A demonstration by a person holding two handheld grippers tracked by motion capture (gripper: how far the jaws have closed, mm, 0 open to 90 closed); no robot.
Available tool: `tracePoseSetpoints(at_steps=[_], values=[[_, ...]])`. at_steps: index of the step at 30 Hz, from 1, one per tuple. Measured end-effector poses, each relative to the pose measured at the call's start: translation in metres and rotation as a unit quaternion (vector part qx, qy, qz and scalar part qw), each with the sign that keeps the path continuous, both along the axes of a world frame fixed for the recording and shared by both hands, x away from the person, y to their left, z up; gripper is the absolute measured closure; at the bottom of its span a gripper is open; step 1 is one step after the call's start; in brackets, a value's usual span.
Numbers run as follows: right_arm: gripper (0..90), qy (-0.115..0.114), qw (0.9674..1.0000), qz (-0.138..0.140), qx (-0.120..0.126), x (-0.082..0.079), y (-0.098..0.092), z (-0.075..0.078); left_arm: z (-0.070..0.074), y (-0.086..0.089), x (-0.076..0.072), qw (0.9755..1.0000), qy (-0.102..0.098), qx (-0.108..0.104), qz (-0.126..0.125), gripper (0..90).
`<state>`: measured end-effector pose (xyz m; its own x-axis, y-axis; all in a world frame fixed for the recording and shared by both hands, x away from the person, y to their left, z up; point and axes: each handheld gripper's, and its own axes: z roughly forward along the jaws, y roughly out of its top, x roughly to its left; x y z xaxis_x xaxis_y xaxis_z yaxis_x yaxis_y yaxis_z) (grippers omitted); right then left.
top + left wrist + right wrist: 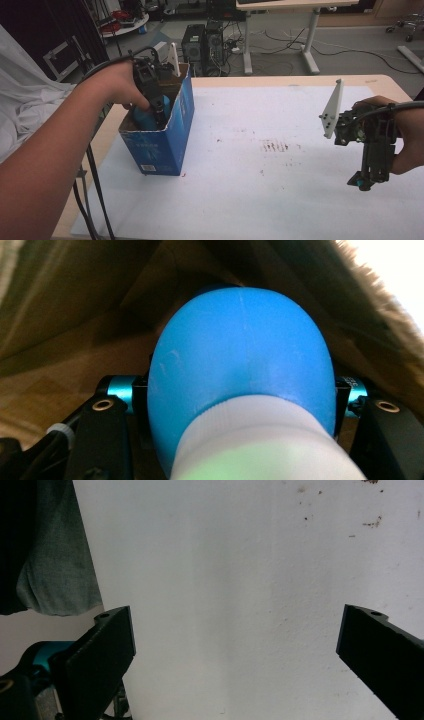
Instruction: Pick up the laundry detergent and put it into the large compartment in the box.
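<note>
Left gripper (161, 116): clamped on a blue bottle (240, 370) with a white cap end (260, 445), jaws pressing its sides, tips down inside the blue box (170, 145).
Bottle place: within the box, between its brown inner walls, partly sunk below the rim.
Step in hand: judged to be lowering the bottle into the box.
Next move: likely setting it on the box floor, then easing the jaws apart and lifting straight out past the rim.
Left hand (117, 87): over the box top, forearm slanting down towards it.
Right gripper (367, 175): spread wide, empty, hanging over the white mat (280, 200), well right of the box.
</note>
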<state>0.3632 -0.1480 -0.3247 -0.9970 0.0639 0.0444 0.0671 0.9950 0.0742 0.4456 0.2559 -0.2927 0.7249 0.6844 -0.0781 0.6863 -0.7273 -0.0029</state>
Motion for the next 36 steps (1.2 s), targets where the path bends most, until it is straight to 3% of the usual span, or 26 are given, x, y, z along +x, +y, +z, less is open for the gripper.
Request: tracePoseSetpoints(at_steps=[16,20,25,36], values=[[1.4,-0.001,1.0000,-0.004,-0.001,-0.002,0.002,0.001,-0.001,-0.002,-0.004,0.9997,-0.011,0.005,-0.021,38.0],[1.4,-0.002,1.0000,0.000,0.000,-0.002,0.002,0.002,0.000,-0.003,-0.004,0.9996,-0.018,0.007,-0.021,28.3],[1.4,-0.004,1.0000,-0.001,0.001,-0.002,0.002,0.002,0.001,-0.003,-0.004,0.9996,-0.016,0.009,-0.021,28.2],[1.4,-0.004,1.0000,-0.002,0.001,-0.001,0.001,0.003,0.017,0.001,-0.007,0.9995,-0.021,0.001,-0.024,26.0]])
